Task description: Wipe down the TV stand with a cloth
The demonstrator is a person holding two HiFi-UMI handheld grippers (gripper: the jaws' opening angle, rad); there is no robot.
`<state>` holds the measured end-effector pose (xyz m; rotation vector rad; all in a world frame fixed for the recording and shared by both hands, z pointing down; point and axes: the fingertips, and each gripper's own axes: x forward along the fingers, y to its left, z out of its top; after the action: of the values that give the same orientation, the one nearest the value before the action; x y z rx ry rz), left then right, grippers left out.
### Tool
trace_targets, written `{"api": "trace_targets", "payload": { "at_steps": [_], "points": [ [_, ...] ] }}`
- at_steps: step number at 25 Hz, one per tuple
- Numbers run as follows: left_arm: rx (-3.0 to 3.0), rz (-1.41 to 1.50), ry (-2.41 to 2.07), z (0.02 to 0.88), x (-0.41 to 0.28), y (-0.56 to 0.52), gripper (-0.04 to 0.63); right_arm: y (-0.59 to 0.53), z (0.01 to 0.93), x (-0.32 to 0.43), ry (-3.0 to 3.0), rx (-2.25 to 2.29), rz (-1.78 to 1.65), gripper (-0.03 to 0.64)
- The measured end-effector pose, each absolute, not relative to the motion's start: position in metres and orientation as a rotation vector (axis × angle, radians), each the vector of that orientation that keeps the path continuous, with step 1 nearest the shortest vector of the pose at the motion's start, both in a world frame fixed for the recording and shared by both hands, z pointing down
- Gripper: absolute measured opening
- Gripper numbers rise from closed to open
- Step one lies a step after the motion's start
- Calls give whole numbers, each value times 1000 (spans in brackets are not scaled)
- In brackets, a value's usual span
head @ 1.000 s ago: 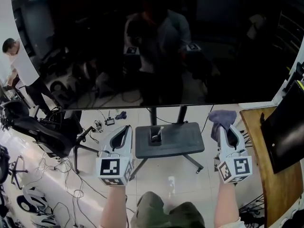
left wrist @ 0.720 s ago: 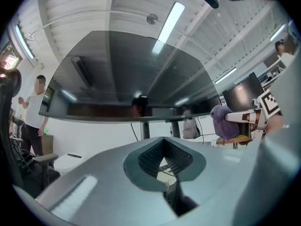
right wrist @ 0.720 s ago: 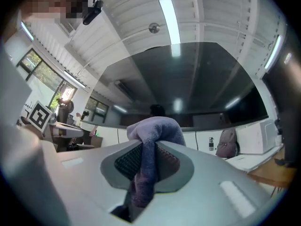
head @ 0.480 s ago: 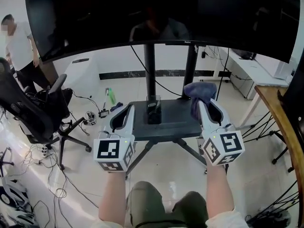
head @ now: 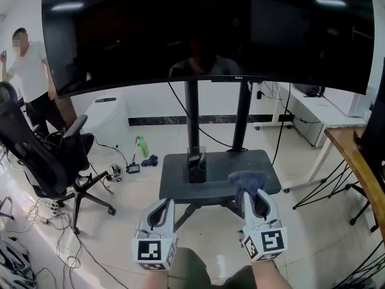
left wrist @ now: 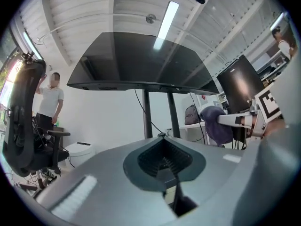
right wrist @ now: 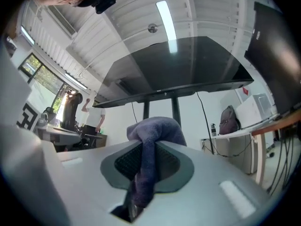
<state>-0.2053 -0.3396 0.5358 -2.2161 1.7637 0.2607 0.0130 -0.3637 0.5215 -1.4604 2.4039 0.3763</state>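
The TV stand's dark shelf [head: 219,172] sits on two black posts [head: 192,116] under a large dark TV [head: 204,35]. A small dark box [head: 196,164] stands on the shelf's middle. My right gripper [head: 253,194] is shut on a blue-grey cloth [head: 244,181], which hangs over the shelf's front right part. In the right gripper view the cloth [right wrist: 151,145] bulges out between the jaws of my right gripper [right wrist: 146,160]. My left gripper [head: 161,206] hovers in front of the shelf's left corner, shut and empty. The left gripper view shows its jaws [left wrist: 164,163] closed and the cloth [left wrist: 215,124] at right.
A black office chair [head: 42,155] and floor cables lie at left, with a person [head: 30,71] standing behind. A green bottle [head: 142,144] and small gadgets lie on the floor. A wooden table [head: 361,173] and tripod legs [head: 325,188] stand right, a white desk [head: 319,110] behind.
The view has pulled back and up, so the whole TV shows. Both grippers have dropped toward the frame's bottom, from flanking the shelf to its near edge. The cloth stays clamped.
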Motion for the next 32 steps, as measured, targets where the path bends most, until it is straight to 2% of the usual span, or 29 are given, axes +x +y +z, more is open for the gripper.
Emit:
{"api": "trace_targets", "payload": {
  "at_steps": [2,4,11,13,15,18,23,28,32],
  "points": [
    [-2205,239,1743,550,-202,-351,12,-384,557,11,2433,-1485,345,52],
    [-2203,242,1735,553,-203,-359,15,-407,553,-4,2454,-1452,351,52],
    [-2159,252,1752,534,-208,-393,15,-505,380,-127,2538,-1178,484,52],
    [-2171,241,1768,544,-208,-399,15,-537,360,-150,2570,-1245,516,52],
    [-2166,237,1776,550,-212,-400,15,-577,379,-163,2628,-1315,487,52],
    [-2147,228,1795,556,-223,-397,15,-608,445,-159,2697,-1379,396,52],
    [-2134,240,1807,562,-232,-398,15,-569,528,-151,2703,-1375,478,53],
    [-2138,267,1813,542,-224,-412,15,-544,502,-148,2611,-1375,667,54],
    [-2140,253,1751,513,-209,-425,15,-483,483,-100,2509,-1362,590,54]
  ]
}}
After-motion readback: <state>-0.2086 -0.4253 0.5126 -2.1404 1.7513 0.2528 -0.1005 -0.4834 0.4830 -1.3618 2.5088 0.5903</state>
